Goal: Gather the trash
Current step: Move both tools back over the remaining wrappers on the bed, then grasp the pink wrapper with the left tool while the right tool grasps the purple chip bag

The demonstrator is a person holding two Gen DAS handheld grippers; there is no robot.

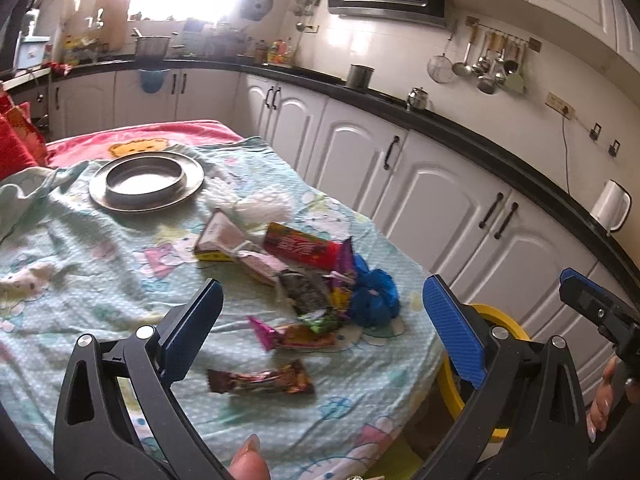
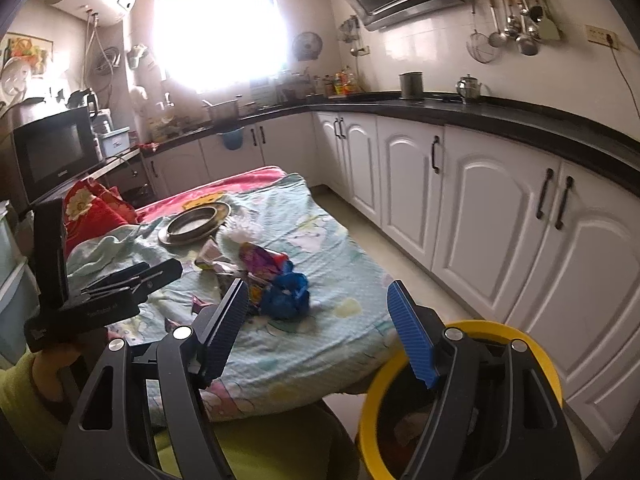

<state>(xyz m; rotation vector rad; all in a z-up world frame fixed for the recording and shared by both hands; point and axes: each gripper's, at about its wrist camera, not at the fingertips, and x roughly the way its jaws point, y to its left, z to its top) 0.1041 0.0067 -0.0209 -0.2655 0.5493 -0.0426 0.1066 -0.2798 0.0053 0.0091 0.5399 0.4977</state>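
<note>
Trash lies in a pile on the cloth-covered table [image 1: 80, 248]: a brown wrapper [image 1: 260, 380] nearest me, a pink wrapper [image 1: 292, 334], a crumpled blue bag [image 1: 374, 294], a red packet [image 1: 304, 250], a small carton [image 1: 218, 240] and white tissue [image 1: 260, 204]. My left gripper [image 1: 324, 324] is open and empty, hovering above the brown wrapper. My right gripper [image 2: 316, 328] is open and empty, held off the table's near edge, above a yellow-rimmed bin [image 2: 536, 348]. The blue bag [image 2: 288, 294] and the pile show beyond it. The bin also shows in the left wrist view [image 1: 508, 320].
A metal plate [image 1: 146, 180] sits at the table's far side, with red cloth [image 1: 16, 140] to its left. White cabinets [image 2: 480, 216] under a black counter run along the right. A floor strip lies between table and cabinets.
</note>
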